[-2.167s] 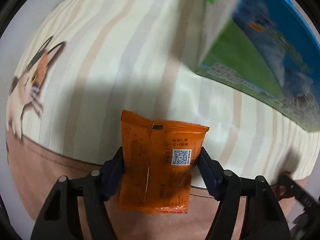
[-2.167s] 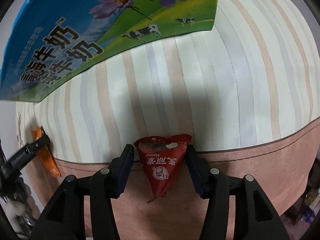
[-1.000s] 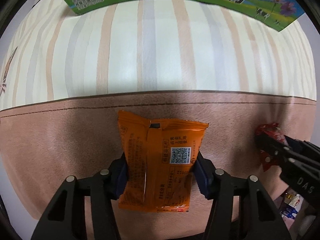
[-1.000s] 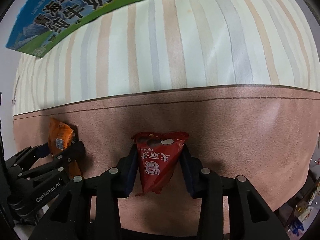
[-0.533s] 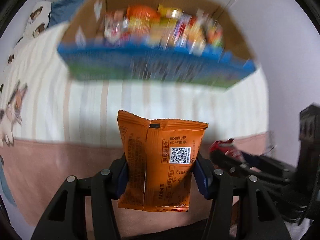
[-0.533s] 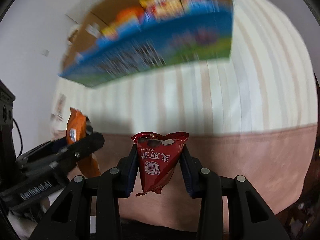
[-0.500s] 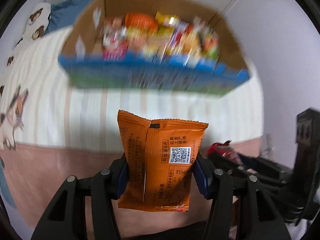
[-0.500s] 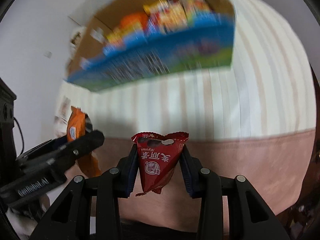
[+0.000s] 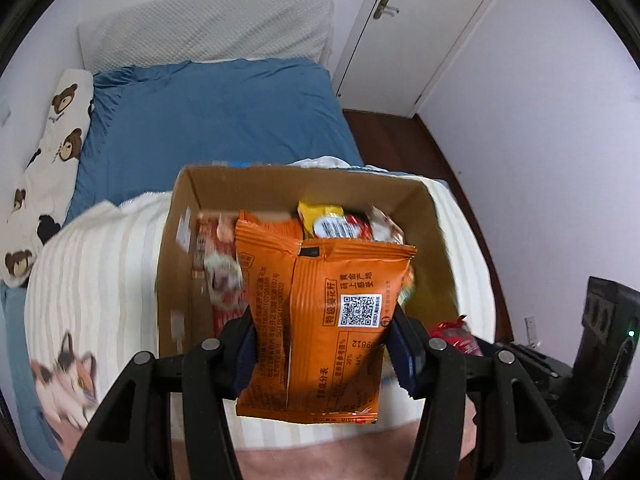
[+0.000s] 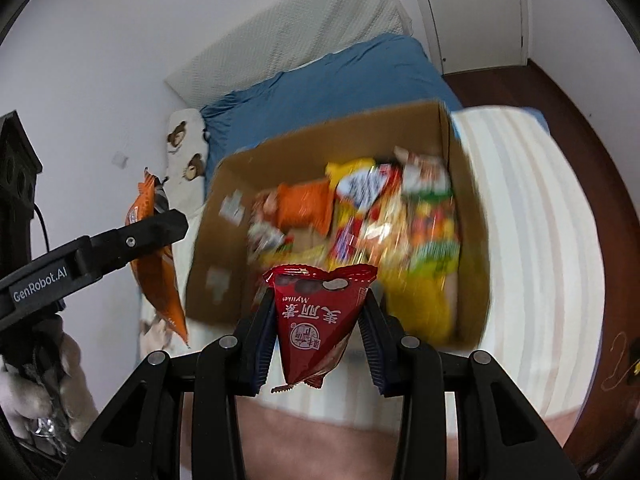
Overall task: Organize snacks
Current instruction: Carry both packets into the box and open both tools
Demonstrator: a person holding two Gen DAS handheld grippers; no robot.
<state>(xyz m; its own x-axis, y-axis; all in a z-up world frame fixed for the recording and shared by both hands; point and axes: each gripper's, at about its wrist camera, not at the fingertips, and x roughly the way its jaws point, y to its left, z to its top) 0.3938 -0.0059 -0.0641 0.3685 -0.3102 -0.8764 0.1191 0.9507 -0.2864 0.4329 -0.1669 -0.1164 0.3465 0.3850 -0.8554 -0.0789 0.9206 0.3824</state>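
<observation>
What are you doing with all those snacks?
A person is tidying snacks into a cardboard box that sits on a striped blanket on the bed. The left gripper is clamped on an orange snack packet, and the right gripper is clamped on a red snack packet. Both packets are held up in front of the open box, which already has many colourful snacks inside. Neither packet has been dropped in yet.

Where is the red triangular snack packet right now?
The red snack packet is pinched in the right gripper, held above the near edge of the open cardboard box of snacks on the striped blanket.
</observation>
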